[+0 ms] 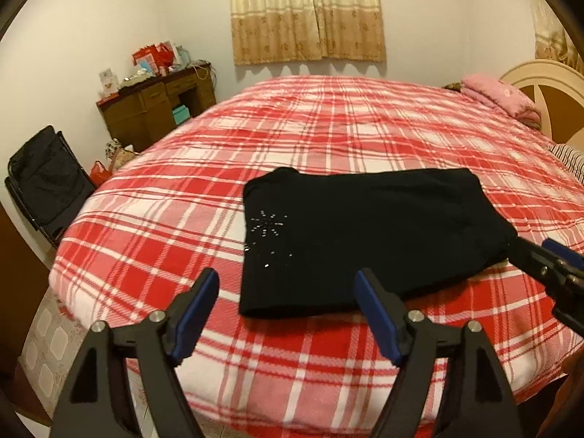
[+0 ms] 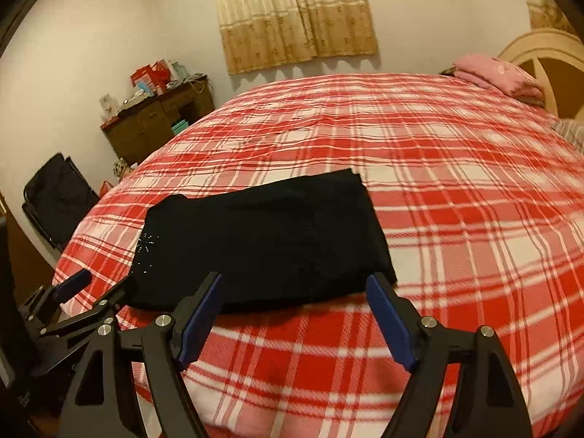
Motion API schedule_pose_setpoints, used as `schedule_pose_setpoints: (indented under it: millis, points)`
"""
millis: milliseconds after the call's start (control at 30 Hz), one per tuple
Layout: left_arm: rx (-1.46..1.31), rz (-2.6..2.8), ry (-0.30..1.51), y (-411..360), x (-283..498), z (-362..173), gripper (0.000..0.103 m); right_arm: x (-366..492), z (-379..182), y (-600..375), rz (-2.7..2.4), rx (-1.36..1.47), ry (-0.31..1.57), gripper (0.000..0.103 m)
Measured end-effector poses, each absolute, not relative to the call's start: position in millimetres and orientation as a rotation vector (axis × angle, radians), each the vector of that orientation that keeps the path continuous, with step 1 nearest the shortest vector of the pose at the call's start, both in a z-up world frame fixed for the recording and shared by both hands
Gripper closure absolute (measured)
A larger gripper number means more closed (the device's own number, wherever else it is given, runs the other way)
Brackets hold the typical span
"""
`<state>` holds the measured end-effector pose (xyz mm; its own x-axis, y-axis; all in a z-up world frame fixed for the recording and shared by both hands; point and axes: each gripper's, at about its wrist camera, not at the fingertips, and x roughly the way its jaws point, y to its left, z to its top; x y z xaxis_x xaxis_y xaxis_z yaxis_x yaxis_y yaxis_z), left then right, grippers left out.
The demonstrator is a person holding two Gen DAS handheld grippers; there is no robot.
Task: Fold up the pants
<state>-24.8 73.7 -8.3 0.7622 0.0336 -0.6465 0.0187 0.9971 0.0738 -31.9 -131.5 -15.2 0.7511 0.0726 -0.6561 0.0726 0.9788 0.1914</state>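
Observation:
Black pants (image 1: pixel 368 233) with a small silver stud pattern lie folded into a flat rectangle on the red plaid bed (image 1: pixel 182 197); they also show in the right wrist view (image 2: pixel 262 244). My left gripper (image 1: pixel 288 292) is open and empty, just short of the pants' near edge. My right gripper (image 2: pixel 295 292) is open and empty at the pants' near right corner. The right gripper also shows at the right edge of the left wrist view (image 1: pixel 547 259). The left gripper shows at the lower left of the right wrist view (image 2: pixel 98 284).
A pink folded blanket (image 1: pixel 500 98) lies by the cream headboard (image 1: pixel 547 84) at the far right. A brown desk (image 1: pixel 157 109) with boxes stands at the far left wall. A black folding chair (image 1: pixel 43 182) stands left of the bed. Curtains (image 1: pixel 306 11) hang behind.

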Motion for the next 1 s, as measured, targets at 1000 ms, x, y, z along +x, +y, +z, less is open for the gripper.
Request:
schedule_pose_setpoints:
  millis: [1000]
  points:
    - [0.11,0.009,0.587,61,-71,25,0.0,-96,28,-117,-0.135,0.131,0.531,0.021]
